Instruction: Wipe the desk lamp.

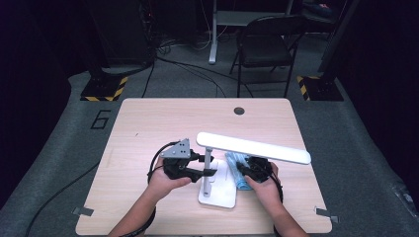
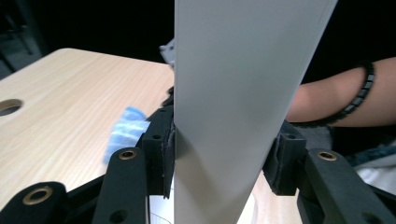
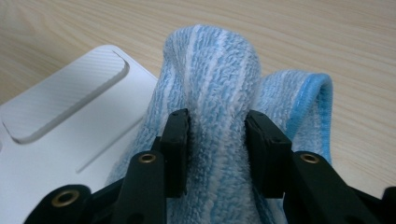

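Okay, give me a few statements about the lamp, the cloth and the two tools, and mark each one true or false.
1. The left tool grips the lamp's post. True.
2. The right tool is open and holds nothing. False: it is shut on the blue cloth.
3. The cloth lies partly over the lamp base. True.
4. The lamp lies flat on its side. False: it stands on the table, with its head above.
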{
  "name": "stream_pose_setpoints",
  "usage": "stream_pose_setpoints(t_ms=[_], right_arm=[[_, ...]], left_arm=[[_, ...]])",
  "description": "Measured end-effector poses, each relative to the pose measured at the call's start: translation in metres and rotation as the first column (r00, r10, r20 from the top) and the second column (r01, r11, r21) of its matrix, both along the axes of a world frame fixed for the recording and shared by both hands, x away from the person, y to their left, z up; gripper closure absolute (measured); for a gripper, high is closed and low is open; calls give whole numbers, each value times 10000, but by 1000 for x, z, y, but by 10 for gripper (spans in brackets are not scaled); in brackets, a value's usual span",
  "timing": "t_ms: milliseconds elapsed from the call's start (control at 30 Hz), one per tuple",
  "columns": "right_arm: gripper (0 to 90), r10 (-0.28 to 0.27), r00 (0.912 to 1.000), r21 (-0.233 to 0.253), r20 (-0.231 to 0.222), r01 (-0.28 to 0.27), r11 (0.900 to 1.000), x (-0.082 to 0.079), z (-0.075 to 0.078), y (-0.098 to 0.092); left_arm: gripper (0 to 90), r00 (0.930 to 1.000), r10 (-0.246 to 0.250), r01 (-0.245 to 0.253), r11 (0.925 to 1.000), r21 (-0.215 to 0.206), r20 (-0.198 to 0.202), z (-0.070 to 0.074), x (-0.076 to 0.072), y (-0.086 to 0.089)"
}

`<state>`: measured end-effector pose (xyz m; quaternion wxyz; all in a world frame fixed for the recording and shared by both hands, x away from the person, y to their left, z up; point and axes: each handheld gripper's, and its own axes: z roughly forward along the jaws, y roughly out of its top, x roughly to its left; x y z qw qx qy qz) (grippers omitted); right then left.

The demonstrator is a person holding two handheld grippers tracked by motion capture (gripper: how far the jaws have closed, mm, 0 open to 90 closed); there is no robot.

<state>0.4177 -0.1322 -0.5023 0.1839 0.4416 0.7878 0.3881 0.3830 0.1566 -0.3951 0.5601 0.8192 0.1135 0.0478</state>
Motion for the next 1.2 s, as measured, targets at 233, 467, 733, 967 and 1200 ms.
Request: stream_pose_setpoints(t_ms=[233, 467, 733, 967, 1200], right_arm=[[618, -285, 9995, -31, -157, 285, 9996, 3, 0, -6], [617, -586, 9979, -223, -266, 580, 9981, 11, -3, -4], [562, -921, 9948, -454, -442, 901, 9949, 24, -7, 7], [532, -850, 9955, -597, -415, 825, 9948, 29, -8, 18], [549, -621, 9974, -377, -376, 607, 9974, 34, -8, 23]], left_arm=[[530, 9955, 931, -932, 9956, 18, 190, 0, 1, 2], [533, 9841, 1761, -1762, 9843, 38, 213, 0, 0, 0], [506, 9983, 570, -569, 9983, 114, -112, 1, 2, 5], [514, 9998, 194, -194, 9998, 11, -57, 0, 1, 5], [524, 9951, 954, -953, 9954, -60, 267, -1, -1, 1]])
